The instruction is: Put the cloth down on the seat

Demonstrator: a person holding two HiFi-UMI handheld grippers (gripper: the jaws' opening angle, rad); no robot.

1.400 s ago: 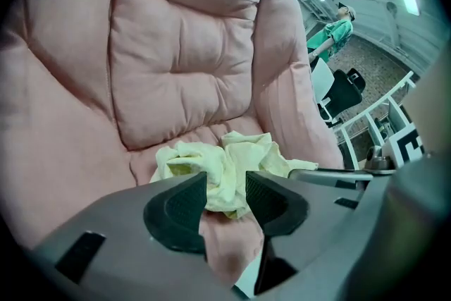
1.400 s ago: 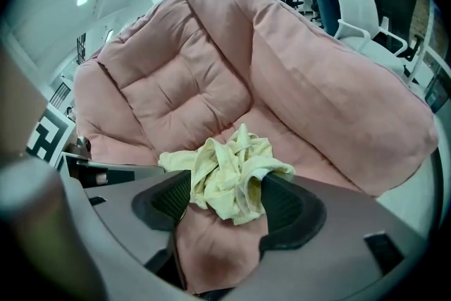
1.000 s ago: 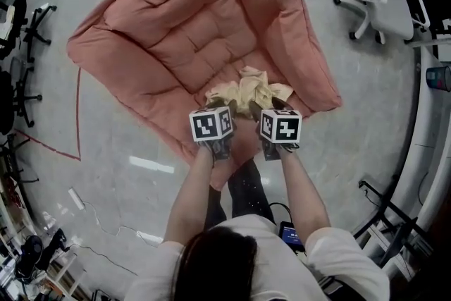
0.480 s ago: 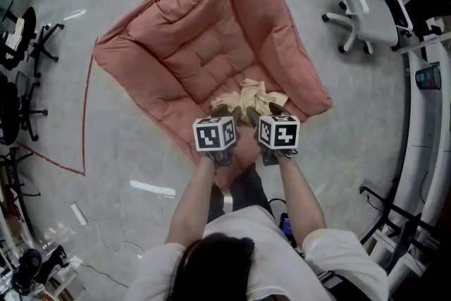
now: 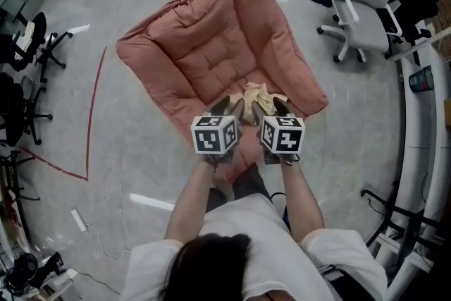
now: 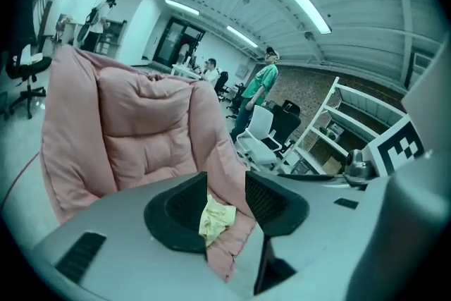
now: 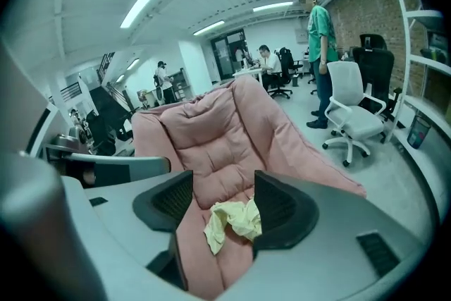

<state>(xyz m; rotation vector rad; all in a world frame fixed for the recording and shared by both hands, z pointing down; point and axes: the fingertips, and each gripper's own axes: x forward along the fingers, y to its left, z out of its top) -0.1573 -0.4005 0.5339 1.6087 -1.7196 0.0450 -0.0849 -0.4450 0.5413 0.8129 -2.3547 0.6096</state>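
A crumpled pale yellow cloth (image 5: 258,94) lies on the front part of the big pink padded seat (image 5: 211,56), which rests on the floor. My left gripper (image 5: 230,108) and right gripper (image 5: 270,108) hover side by side just short of the cloth, both open and holding nothing. In the left gripper view the cloth (image 6: 215,216) shows through the gap of the left gripper (image 6: 225,202), lying on the seat (image 6: 134,130) beyond. The right gripper view shows the cloth (image 7: 232,220) on the seat (image 7: 211,151), past the spread jaws of the right gripper (image 7: 223,204).
A white office chair (image 5: 366,3) stands at the upper right and black chairs (image 5: 21,53) at the left. Red tape (image 5: 91,116) runs along the floor. A white curved counter (image 5: 423,151) borders the right side. A person in green (image 7: 320,32) stands by the white chair.
Both grippers have drawn back a little from the cloth, which stays on the seat. The head view has shifted, so the seat sits higher and farther right in it.
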